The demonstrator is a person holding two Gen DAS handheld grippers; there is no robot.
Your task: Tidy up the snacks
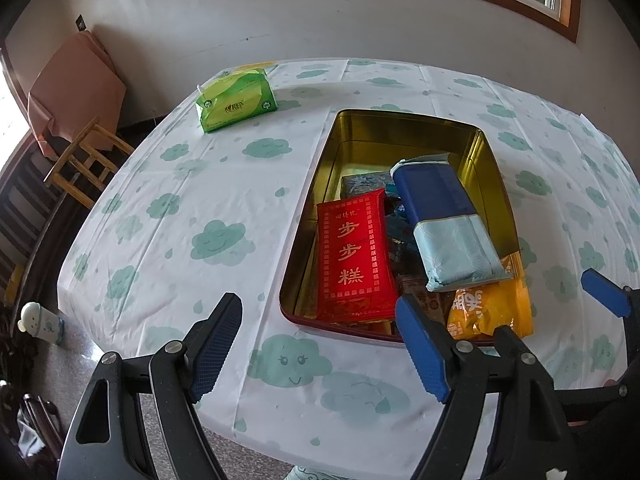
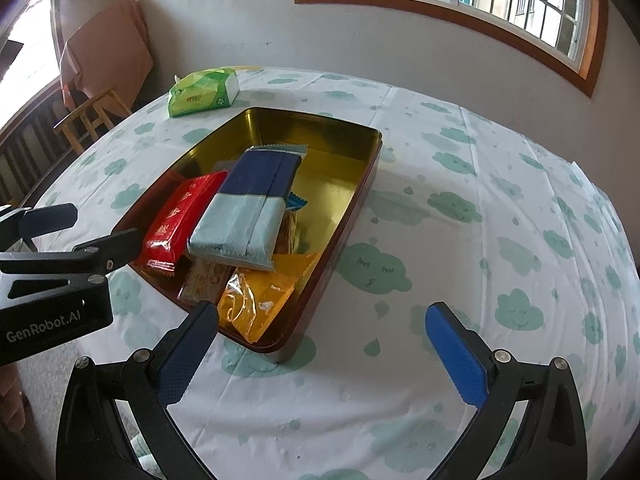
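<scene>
Snacks lie heaped in gold tin [image 2: 362, 184] on table, blue packet [image 2: 246, 206] topmost, likely light, soft, slippery film, best pinched across its width; left gripper [image 1: 320, 344] and right gripper [image 2: 320, 354] spread, empty

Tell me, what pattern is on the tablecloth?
White tablecloth with pale green smiling clouds and raindrops, clearest in the left wrist view.

You're looking at a shiny gold metal tin [image 1: 490, 168] on a smooth cloud-print tablecloth [image 1: 208, 200]. The glossy red wrapper [image 1: 354, 252] is catching light; the wooden stool [image 1: 86, 160] is looking matt.
</scene>
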